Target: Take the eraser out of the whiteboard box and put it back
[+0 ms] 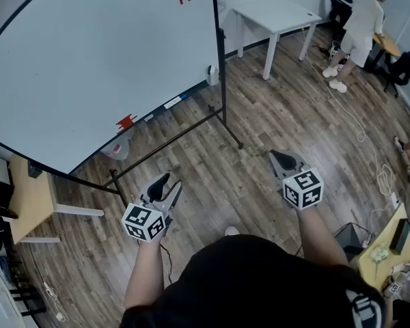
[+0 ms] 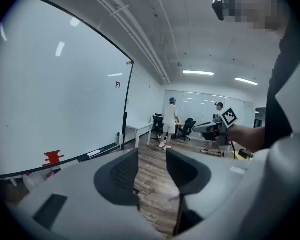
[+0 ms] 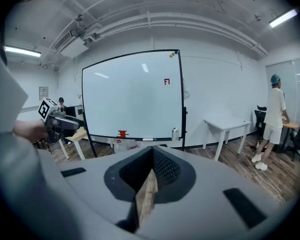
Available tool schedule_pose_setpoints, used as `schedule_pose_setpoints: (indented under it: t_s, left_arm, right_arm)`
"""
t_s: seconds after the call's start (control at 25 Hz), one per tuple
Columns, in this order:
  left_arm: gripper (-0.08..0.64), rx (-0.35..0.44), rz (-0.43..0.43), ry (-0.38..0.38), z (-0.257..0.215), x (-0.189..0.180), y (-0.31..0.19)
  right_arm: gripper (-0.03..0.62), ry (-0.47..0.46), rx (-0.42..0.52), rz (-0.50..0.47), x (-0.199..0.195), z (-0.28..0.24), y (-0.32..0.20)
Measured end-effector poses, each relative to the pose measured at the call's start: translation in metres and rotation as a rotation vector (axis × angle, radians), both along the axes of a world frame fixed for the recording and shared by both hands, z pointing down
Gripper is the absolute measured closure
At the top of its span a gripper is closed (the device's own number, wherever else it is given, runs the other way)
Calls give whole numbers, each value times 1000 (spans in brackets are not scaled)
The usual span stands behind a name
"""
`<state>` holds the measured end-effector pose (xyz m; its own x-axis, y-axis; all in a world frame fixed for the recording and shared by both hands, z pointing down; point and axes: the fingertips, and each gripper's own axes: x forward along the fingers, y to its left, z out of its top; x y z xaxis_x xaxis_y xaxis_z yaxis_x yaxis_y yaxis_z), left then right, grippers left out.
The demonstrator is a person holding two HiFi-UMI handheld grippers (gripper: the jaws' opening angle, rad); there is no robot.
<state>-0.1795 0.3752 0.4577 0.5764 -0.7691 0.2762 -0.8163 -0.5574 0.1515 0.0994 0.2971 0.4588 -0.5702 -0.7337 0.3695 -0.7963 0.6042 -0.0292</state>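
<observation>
The left gripper (image 1: 169, 181) is held over the brown wood-plank floor (image 1: 260, 115), its jaws apart with nothing between them. The right gripper (image 1: 281, 157) is level with it, its jaws together at the tips and empty. The small white box (image 1: 212, 74) hangs at the lower corner of the large white whiteboard (image 1: 102, 53), well apart from both grippers. The eraser cannot be made out.

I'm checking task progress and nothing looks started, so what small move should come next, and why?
Probably step toward the whiteboard and bring the left gripper up to its tray. Both grippers are well short of the board and hold nothing. The left gripper's jaws already stand apart, ready to grasp, while the right gripper has its jaws together.
</observation>
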Motion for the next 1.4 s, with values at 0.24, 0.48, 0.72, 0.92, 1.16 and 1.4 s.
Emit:
schedule_pose_setpoints:
  t_s: [0.24, 0.48, 0.72, 0.92, 1.16, 1.4]
  left_arm:
    - [393, 5, -13, -7, -5, 9, -10]
    - [393, 1, -27, -12, -6, 9, -26]
    - [393, 7, -9, 3, -11, 20, -34]
    - [393, 16, 3, 17, -14, 28, -41]
    - [393, 21, 16, 29, -16, 33, -46]
    - [393, 13, 25, 25, -10, 34, -53]
  right_arm:
    - [597, 5, -14, -23, 4, 4, -6]
    - [597, -4, -20, -40, 5, 3, -15]
    - [597, -13, -29, -46, 10, 1, -12]
    - [597, 0, -44, -50, 16, 3, -7]
    - [597, 16, -69, -40, 20, 11, -2]
    - [597, 17, -70, -30, 20, 14, -7]
